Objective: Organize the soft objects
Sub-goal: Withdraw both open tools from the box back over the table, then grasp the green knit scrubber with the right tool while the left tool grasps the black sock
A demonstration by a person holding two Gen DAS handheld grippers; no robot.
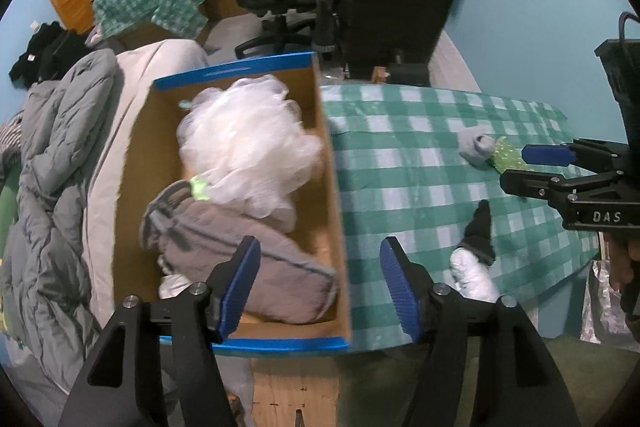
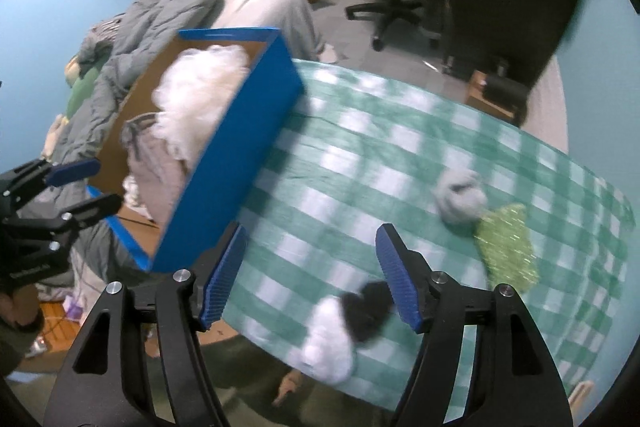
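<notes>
Box: a blue cardboard box sits at the left end of the surface, open side up — it looks like the collecting place, kept within reach of both arms.
Already inside: a white mesh puff at the far end and a grey pouch at the near end, pressed against each other.
Still out: a black-and-white sock near the front edge of the checked cloth; farther right, a grey bundle touching a green glittery piece.
Left hand-held gripper: jaws wide apart, holding nothing, hanging over the near end of the box — my guess is it waits there, out of the other arm's way.
Right hand-held gripper: also spread and empty, aimed at the cloth with the sock just below its right finger — probably the next thing to pick up.
Progress: roughly halfway, I'd judge.
</notes>
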